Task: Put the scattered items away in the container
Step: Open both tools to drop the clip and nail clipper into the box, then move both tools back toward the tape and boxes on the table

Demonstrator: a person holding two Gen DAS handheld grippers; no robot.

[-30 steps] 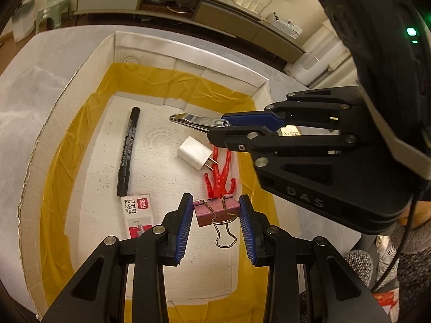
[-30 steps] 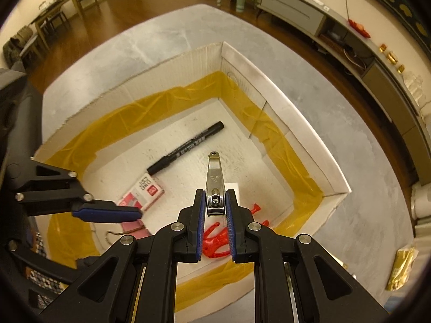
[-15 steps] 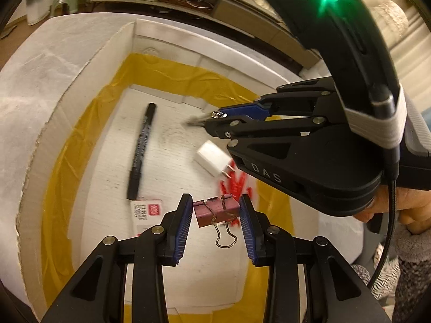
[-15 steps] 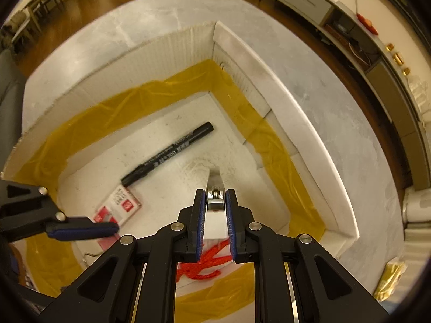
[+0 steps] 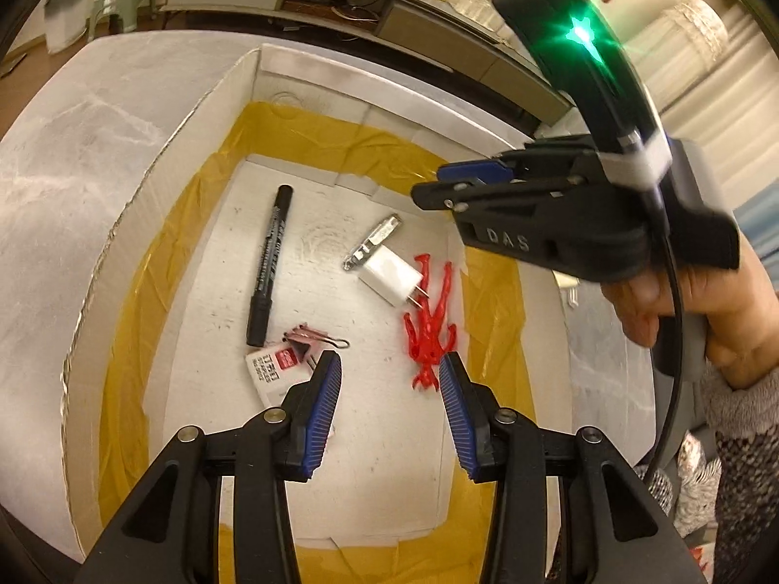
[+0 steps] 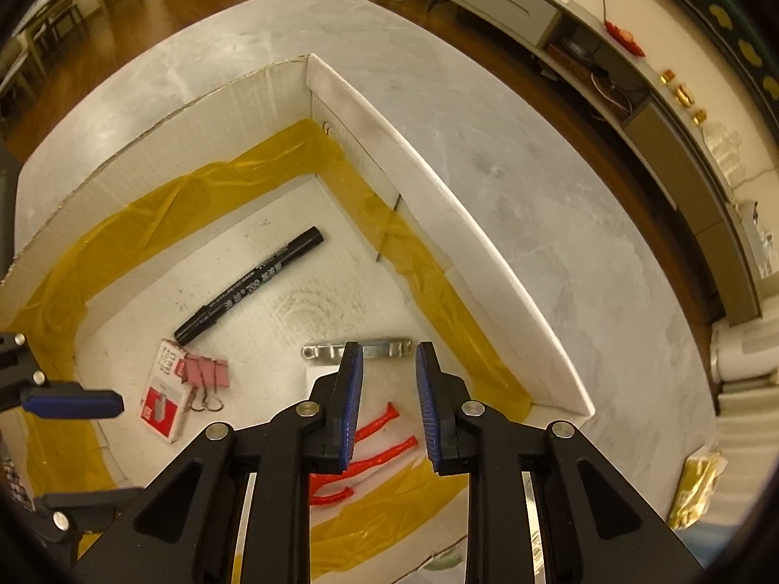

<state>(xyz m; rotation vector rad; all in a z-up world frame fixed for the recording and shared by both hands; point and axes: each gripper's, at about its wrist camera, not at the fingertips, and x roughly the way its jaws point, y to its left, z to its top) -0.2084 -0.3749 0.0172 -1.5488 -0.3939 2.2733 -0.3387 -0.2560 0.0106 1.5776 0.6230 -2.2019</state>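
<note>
**Cardboard box holds it all; claws could snag on exit**

L wrist: left claw (image 5: 389,389) spread wide, empty, low over the box (image 5: 160,185) floor. Risk: dragging the pink binder clip (image 5: 311,338) or red figure (image 5: 431,321) out.

R wrist: right claw (image 6: 387,399) parted, empty, above nail clipper (image 6: 358,351); angled down, near the wall, could bump it.

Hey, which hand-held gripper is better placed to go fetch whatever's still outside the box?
Right, probably. Both hand-held grippers hang open and empty over the box, but the right one sits nearer its edge.
</note>
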